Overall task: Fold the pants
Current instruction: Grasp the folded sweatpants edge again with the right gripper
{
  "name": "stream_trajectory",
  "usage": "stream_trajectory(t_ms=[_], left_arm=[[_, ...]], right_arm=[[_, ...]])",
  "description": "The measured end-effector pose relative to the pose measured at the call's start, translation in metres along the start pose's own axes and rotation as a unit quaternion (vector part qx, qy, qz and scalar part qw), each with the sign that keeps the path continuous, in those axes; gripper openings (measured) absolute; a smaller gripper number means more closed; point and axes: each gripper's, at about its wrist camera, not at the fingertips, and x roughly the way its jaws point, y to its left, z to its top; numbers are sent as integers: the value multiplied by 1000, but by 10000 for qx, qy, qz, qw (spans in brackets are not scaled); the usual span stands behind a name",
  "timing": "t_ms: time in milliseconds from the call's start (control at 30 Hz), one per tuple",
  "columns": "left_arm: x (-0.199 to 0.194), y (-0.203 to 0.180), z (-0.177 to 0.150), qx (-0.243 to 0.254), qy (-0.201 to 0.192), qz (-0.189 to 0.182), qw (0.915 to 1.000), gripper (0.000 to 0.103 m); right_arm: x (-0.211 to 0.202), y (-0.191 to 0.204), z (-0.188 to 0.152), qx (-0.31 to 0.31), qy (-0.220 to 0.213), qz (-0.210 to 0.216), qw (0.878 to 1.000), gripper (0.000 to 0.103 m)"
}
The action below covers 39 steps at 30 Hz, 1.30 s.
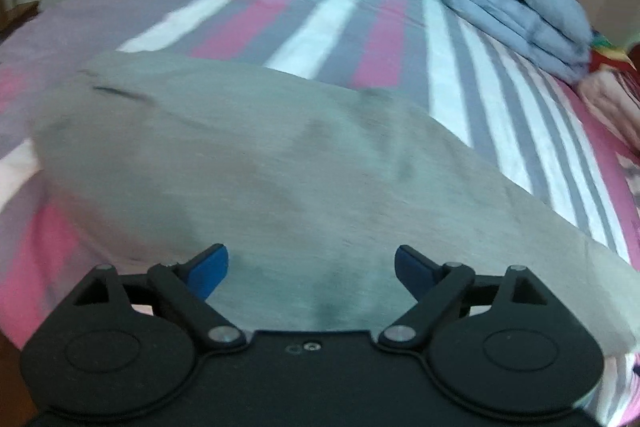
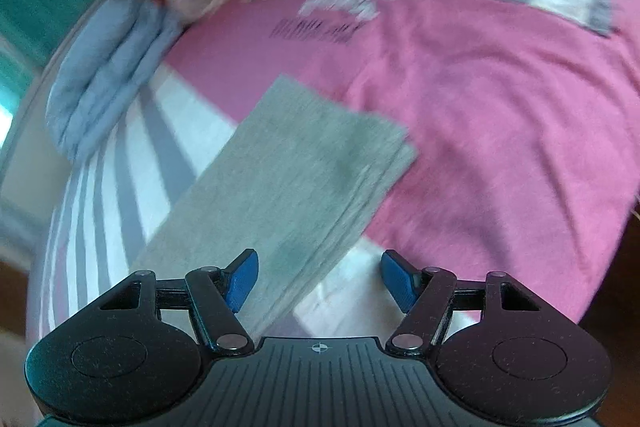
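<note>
My left gripper (image 1: 311,265) and right gripper (image 2: 319,277) both gape empty over the grey pants (image 2: 296,195), whose long axis seemingly runs up-right.

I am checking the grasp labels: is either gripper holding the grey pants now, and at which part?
Nothing is held. The left gripper and the right gripper are both open above the grey pants, and their pads do not press the cloth.

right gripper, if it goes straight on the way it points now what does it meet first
Most likely the grey pants, lying flat on the striped bedsheet. The right gripper is open with nothing between its fingers, and the folded cloth stretches ahead from just beyond them. Blur leaves depth unclear.
</note>
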Motion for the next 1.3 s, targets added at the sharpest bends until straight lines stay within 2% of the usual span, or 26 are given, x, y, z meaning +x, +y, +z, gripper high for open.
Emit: stream_trajectory(t_ms=[33, 67, 133, 233, 333, 467, 500, 533, 667, 800, 967, 1067, 1200, 1233, 1300], left_arm=[[0, -7, -4, 52, 33, -20, 10000, 83], [4, -10, -8, 102, 76, -29, 9999, 83], [10, -20, -12, 196, 166, -38, 9997, 83], [18, -28, -14, 275, 249, -69, 9993, 83], [22, -25, -19, 305, 310, 17, 9991, 83], [24, -29, -22, 482, 314, 95, 9983, 83], [24, -30, -23, 513, 312, 108, 9981, 84], [26, -32, -22, 530, 310, 115, 9980, 84], [25, -33, -23, 576, 303, 129, 9978, 84], [22, -28, -20, 414, 307, -10, 9987, 84], [14, -13, -10, 129, 250, -137, 9995, 83], [7, -2, -5, 8, 178, -165, 9997, 83], [0, 12, -1, -124, 120, -138, 9998, 83], [-2, 14, -1, -147, 108, -131, 9997, 83], [-4, 18, -1, -174, 102, -119, 9997, 83]], right_arm=[[-1, -5, 1, 71, -29, -26, 10000, 52], [1, -10, 2, 163, 22, 36, 9999, 35], [9, -18, 4, 408, 189, 273, 9986, 17], [15, -16, 8, 499, 23, 338, 9982, 17], [25, -21, 9, 868, 21, 419, 9953, 23], [28, -20, 15, 740, -52, 534, 9958, 22], [25, -21, 15, 771, -104, 545, 9955, 18], [21, -18, 15, 705, -205, 558, 9957, 8], [4, 12, 16, -179, -566, 627, 9963, 7], [-13, 64, 9, -908, -786, 1100, 9867, 7], [-37, 152, -42, -2069, -576, 2117, 9535, 7], [-42, 202, -94, -2541, -177, 2687, 9289, 7], [-30, 241, -170, -2930, 506, 3065, 9043, 7], [-25, 244, -184, -2941, 631, 3077, 9027, 7], [-10, 247, -211, -2834, 855, 2919, 9095, 7]])
